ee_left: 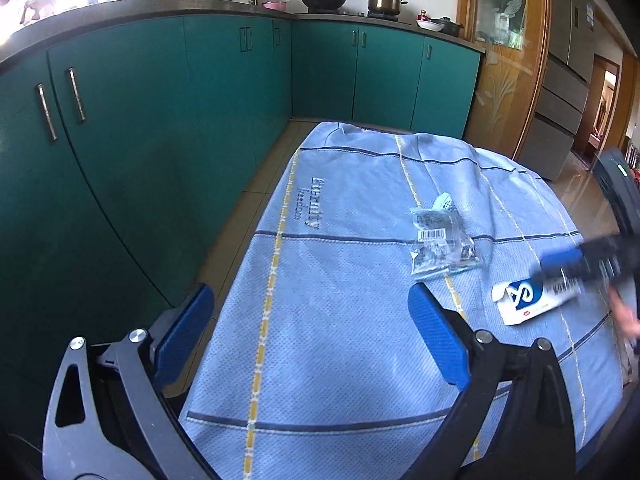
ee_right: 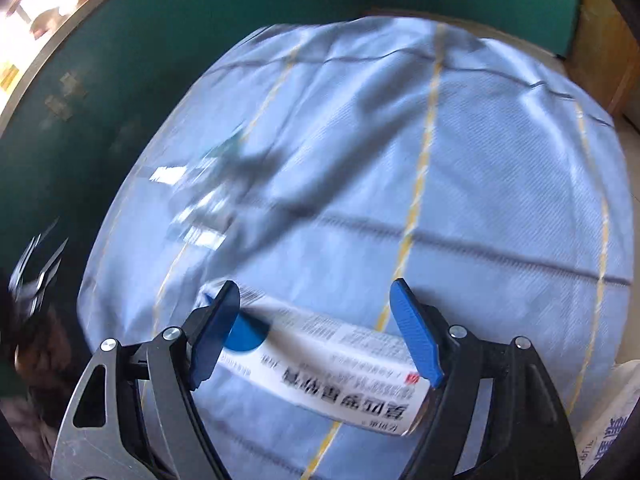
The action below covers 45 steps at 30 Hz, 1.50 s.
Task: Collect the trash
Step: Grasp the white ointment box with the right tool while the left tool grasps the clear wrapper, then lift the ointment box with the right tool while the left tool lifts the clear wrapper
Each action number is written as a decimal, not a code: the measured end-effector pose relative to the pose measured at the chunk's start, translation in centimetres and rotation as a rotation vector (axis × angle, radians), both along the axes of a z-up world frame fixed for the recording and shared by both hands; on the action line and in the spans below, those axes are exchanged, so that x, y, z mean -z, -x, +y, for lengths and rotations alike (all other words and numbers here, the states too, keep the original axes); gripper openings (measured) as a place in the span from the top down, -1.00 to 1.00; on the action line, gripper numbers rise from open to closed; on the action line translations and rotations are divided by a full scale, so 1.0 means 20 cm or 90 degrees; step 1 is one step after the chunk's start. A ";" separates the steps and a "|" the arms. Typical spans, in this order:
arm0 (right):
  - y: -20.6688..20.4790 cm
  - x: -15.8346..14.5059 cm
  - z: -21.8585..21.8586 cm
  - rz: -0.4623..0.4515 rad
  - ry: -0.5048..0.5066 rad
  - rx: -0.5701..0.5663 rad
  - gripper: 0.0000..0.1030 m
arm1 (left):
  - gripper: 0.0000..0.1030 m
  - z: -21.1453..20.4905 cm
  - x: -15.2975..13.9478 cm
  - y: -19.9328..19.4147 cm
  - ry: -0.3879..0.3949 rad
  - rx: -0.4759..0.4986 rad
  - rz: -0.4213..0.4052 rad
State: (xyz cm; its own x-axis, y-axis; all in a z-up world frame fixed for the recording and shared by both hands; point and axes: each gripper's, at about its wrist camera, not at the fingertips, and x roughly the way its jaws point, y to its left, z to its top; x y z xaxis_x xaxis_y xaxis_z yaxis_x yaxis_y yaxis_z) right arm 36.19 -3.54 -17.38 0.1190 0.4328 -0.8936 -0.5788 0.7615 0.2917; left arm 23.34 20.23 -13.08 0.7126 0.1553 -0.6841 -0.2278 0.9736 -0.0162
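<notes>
Both tongs are wide open with nothing squeezed in them. Left tongs (ee_left: 310, 320) hang over the blue cloth (ee_left: 340, 360). Right tongs (ee_right: 316, 322) sit above the white and blue box (ee_right: 320, 364), which lies flat on the cloth between their blue pads (ee_right: 416, 340). Crinkly clear wrappers (ee_left: 440, 240) lie near the box

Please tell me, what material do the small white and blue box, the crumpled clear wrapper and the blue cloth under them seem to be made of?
White and blue box: apparently thin printed cardboard with a slight sheen; it shows flat faces, folded edges and an open end flap.
Clear wrapper: probably thin plastic film, glossy; it is see-through, wrinkled, and carries a barcode label.
Blue cloth: woven textile, matte; it shows a dotted weave, stitched yellow lines and soft folds.
</notes>
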 end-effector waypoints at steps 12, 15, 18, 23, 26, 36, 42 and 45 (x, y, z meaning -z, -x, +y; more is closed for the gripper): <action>0.21 -0.01 0.04 -0.192 0.158 -0.087 -0.69 | -0.93 -0.31 0.13 -0.58 0.126 0.126 0.118; 0.19 0.06 0.08 -0.188 0.170 -0.106 -0.69 | -0.93 -0.38 0.19 -0.65 0.133 0.121 0.134; 0.19 0.06 0.08 -0.183 0.142 -0.100 -0.64 | -0.93 -0.42 0.22 -0.66 0.123 0.125 0.141; 0.25 0.04 0.04 -0.177 0.089 -0.091 0.00 | -0.55 -0.42 0.25 -0.65 0.125 0.132 0.151; 0.30 0.02 0.00 -0.157 0.061 -0.073 0.17 | -0.45 -0.40 0.23 -0.61 0.134 0.134 0.143; 0.49 -0.06 -0.24 -0.149 0.005 0.123 0.17 | -0.37 -0.46 0.13 -0.33 0.107 0.165 0.092; 0.56 -0.06 -0.45 -0.140 -0.011 0.265 0.17 | -0.37 -0.58 0.07 -0.07 0.077 0.228 0.075; 0.59 -0.03 -0.48 -0.125 -0.023 0.285 0.17 | -0.39 -0.65 0.08 0.02 0.042 0.254 0.076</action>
